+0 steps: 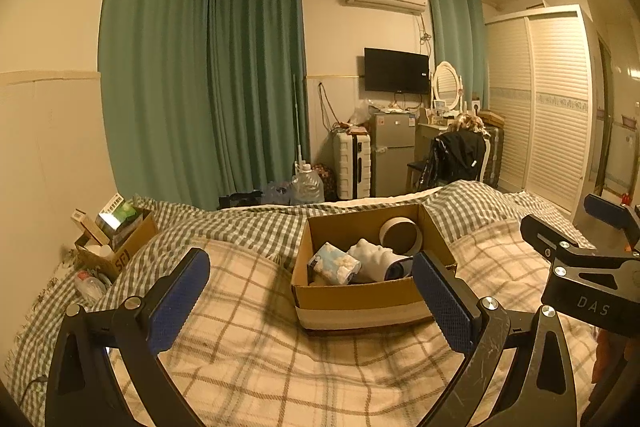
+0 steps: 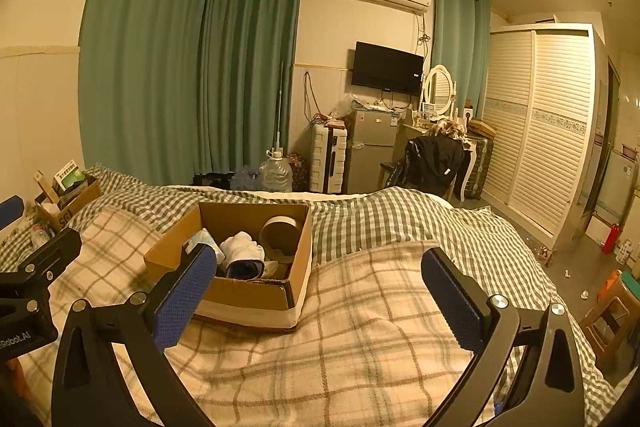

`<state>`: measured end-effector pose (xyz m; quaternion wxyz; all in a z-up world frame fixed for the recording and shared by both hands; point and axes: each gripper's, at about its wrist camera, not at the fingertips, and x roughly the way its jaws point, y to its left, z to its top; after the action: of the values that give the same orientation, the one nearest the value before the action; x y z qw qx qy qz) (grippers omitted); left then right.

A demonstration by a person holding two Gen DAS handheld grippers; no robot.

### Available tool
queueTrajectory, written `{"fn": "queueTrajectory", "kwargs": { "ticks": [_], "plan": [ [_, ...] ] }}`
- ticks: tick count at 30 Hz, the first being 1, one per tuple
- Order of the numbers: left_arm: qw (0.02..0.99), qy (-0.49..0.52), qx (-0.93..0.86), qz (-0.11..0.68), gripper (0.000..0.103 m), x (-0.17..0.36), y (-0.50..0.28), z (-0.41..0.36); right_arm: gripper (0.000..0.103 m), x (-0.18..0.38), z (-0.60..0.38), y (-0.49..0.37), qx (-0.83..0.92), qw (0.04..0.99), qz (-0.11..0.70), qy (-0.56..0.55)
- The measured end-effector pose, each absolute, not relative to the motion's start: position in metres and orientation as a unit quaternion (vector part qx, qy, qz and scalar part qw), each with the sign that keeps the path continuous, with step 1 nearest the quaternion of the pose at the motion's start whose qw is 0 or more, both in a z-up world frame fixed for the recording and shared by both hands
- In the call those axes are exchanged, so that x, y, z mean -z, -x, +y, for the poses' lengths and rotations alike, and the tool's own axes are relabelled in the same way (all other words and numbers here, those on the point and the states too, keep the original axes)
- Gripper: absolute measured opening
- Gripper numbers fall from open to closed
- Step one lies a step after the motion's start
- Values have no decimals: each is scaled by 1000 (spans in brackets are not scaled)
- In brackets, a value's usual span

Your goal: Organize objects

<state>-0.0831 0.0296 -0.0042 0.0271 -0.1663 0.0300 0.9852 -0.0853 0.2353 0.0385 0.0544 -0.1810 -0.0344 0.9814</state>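
An open cardboard box (image 1: 360, 297) sits on the plaid blanket (image 1: 240, 347) on the bed. It holds a floral tissue pack (image 1: 334, 262), a white rolled cloth (image 1: 372, 257), a dark blue item (image 1: 398, 269) and a tape roll (image 1: 400, 235). My left gripper (image 1: 316, 301) is open and empty, hovering just before the box. In the right wrist view the box (image 2: 248, 293) lies ahead to the left, with the white cloth (image 2: 242, 247) and tape roll (image 2: 280, 233) inside. My right gripper (image 2: 320, 301) is open and empty above the blanket (image 2: 360, 327).
A second cardboard box (image 1: 120, 247) with packets stands at the bed's left edge, beside a plastic bottle (image 1: 90, 285). Beyond the bed are a water jug (image 1: 307, 185), suitcase (image 1: 352, 163), small fridge (image 1: 390, 155), a chair with a jacket (image 1: 456, 157) and a wardrobe (image 1: 536, 99). A stool (image 2: 612, 311) stands at right.
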Motion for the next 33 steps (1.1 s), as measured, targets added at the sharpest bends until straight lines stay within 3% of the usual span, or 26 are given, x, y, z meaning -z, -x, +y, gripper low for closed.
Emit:
{"fn": "queueTrajectory", "kwargs": {
  "ticks": [33],
  "plan": [
    [26, 173, -984, 32, 103, 9, 86, 28, 103, -33, 232, 87, -980, 52, -35, 188]
  ]
}}
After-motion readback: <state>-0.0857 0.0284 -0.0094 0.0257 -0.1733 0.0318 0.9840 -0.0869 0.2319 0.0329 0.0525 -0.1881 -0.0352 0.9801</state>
